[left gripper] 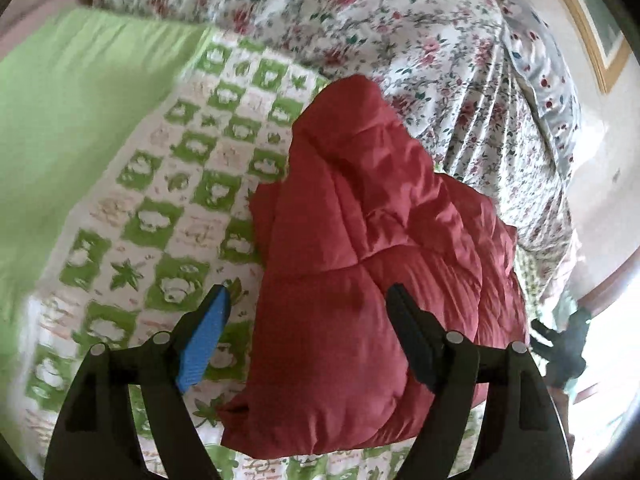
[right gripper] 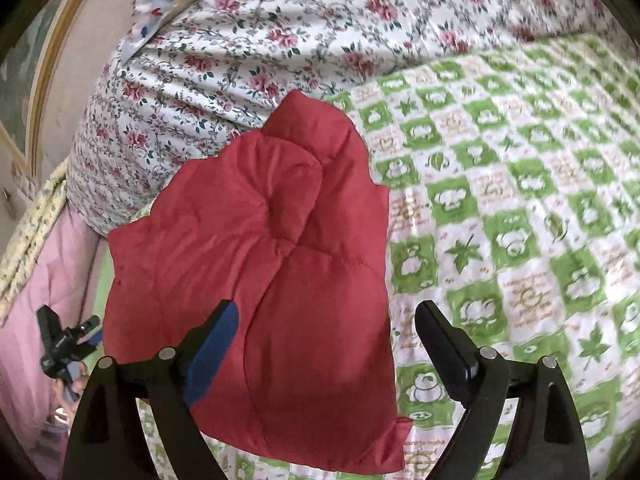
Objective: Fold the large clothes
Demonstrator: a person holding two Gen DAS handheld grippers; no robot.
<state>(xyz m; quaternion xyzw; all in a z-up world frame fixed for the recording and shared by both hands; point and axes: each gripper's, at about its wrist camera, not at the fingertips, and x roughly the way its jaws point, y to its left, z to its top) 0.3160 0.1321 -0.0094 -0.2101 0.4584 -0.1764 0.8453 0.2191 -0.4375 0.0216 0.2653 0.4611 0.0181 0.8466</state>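
Red puffy jacket (right gripper: 256,272) sits bundled on the green-checked bedsheet (right gripper: 520,208), near the floral duvet (right gripper: 280,40) at the far side. Left gripper (left gripper: 308,300) and right gripper (right gripper: 326,316) both hover wide open, holding nothing, probably because the fold looks done.

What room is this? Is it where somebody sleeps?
Probably a bedroom. A red puffy jacket lies folded on a bed with a green-checked sheet, beside a bundled floral quilt. A framed picture hangs on the wall.
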